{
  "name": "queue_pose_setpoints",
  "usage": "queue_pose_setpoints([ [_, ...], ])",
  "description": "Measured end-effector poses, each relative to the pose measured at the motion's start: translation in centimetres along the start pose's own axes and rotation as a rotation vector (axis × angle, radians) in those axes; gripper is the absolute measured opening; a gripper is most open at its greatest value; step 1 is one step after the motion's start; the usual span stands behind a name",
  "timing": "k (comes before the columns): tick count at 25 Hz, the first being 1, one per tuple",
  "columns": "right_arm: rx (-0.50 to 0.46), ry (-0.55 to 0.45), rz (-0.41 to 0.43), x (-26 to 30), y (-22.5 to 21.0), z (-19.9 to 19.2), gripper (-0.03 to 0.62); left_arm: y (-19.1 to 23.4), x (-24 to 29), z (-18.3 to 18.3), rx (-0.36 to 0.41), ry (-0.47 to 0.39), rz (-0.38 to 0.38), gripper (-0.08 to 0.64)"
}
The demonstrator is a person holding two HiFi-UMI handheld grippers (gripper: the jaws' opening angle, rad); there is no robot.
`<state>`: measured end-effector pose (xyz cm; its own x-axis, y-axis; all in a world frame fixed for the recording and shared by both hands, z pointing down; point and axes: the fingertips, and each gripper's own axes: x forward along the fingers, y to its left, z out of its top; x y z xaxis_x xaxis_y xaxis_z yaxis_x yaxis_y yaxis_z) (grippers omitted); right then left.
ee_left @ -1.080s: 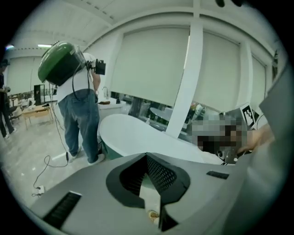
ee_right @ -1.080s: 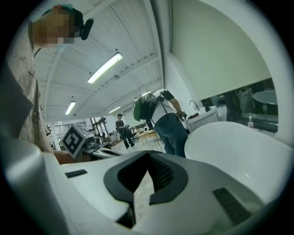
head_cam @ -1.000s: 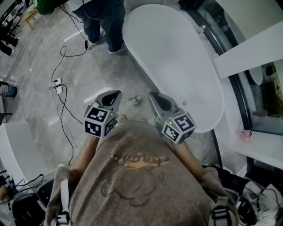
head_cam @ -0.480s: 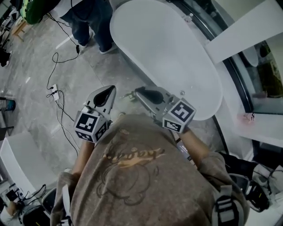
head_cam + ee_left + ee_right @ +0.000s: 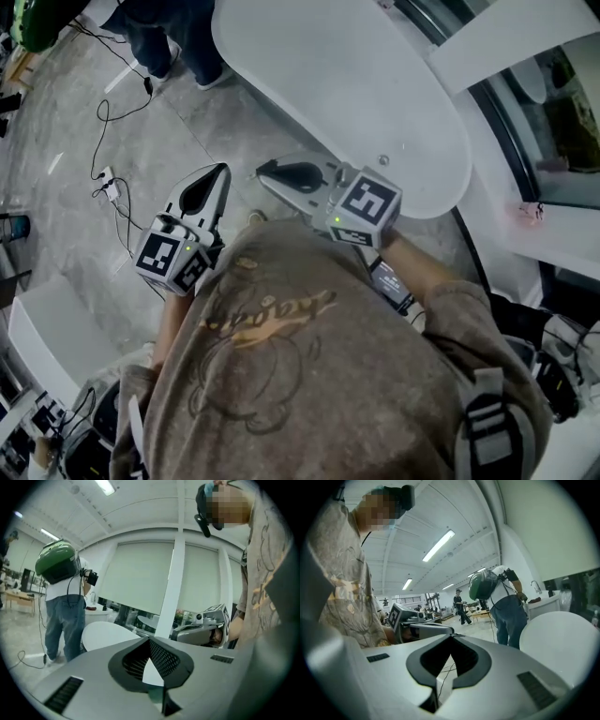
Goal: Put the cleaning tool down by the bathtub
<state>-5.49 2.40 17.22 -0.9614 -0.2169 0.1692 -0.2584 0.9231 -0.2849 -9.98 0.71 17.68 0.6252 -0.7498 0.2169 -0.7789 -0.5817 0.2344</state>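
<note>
The left gripper (image 5: pixel 221 172) and right gripper (image 5: pixel 264 174) are both closed on nothing — no tool shows. Better to lift them clear of the tub (image 5: pixel 347 75), top centre.

Bathtub (image 5: pixel 356 84) ahead at right; power strip (image 5: pixel 107 185) on floor (image 5: pixel 56 234) at left; person (image 5: pixel 159 28) beside bathtub's far end.
</note>
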Motion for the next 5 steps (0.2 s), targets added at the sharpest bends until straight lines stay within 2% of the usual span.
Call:
queue_pose_setpoints([
  [2,-0.003,-0.001,0.006,0.2,-0.2,-0.1,0.0,-0.4,0.1,-0.4,-0.014,0.006,-0.025,0.005],
  [5,-0.006,-0.006,0.01,0.4,-0.8,-0.4,0.0,-0.7,0.3,-1.7,0.006,0.035,-0.031,0.005],
])
